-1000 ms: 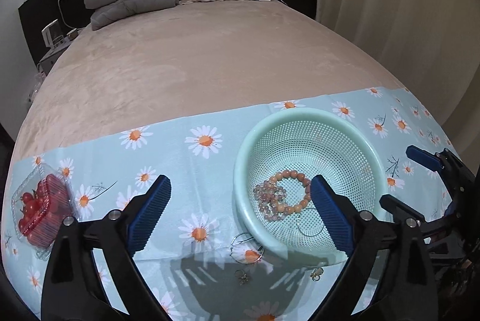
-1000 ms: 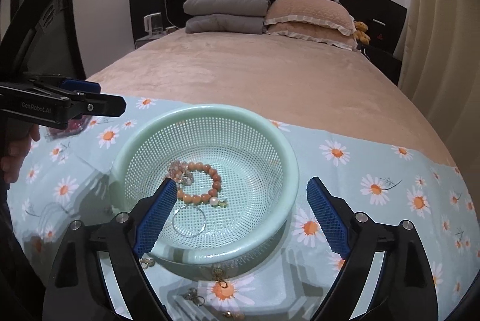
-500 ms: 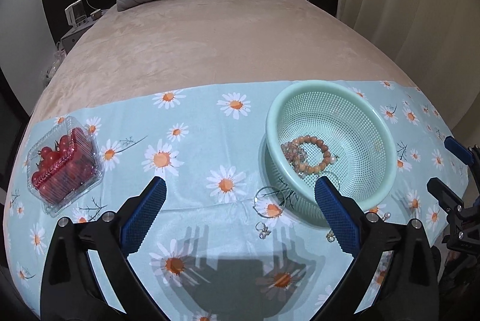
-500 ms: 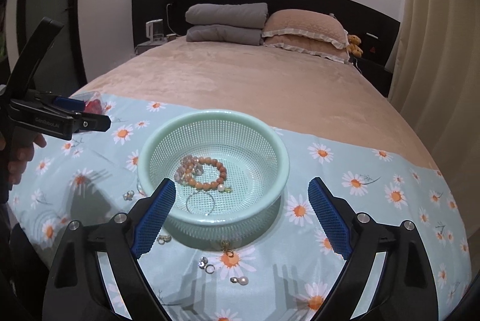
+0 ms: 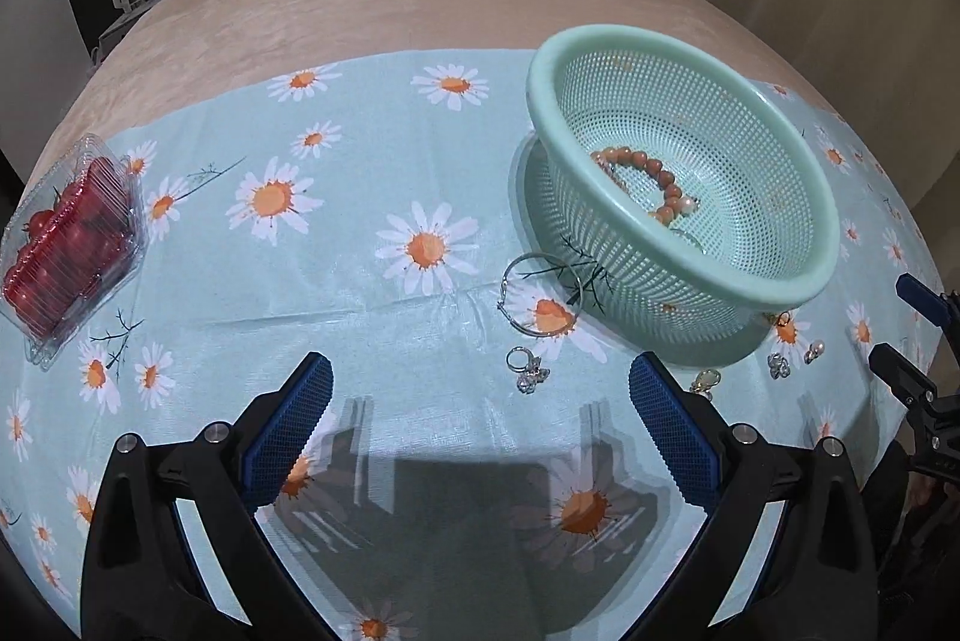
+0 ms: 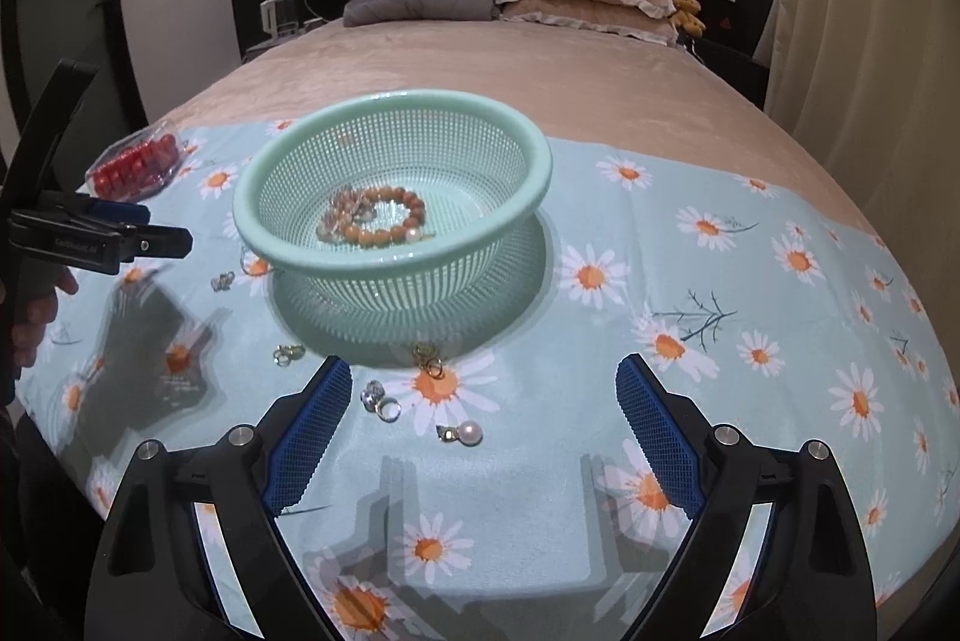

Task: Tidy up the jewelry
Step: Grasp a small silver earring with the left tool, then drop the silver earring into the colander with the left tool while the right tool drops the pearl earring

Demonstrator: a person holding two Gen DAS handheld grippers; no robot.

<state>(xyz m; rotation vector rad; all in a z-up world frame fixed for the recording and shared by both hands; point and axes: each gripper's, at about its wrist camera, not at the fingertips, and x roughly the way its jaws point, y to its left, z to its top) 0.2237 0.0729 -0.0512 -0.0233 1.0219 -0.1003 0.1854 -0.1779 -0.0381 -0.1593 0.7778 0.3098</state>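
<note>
Mint basket (image 5: pixel 822 245) — farther than before | both grippers' fingers (image 6: pixel 312 431) spread, empty

Glossy perforated plastic basket (image 6: pixel 528 173), matt printed cloth (image 6: pixel 750 341), shiny metal hoop (image 5: pixel 540 302).

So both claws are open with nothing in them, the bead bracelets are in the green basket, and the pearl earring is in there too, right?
Not quite. The pearl earring lies on the daisy cloth in front of the basket, as the right wrist view shows. The rest holds: the left claw and right claw are open with nothing in them, and the bead bracelets are in the basket.
</note>
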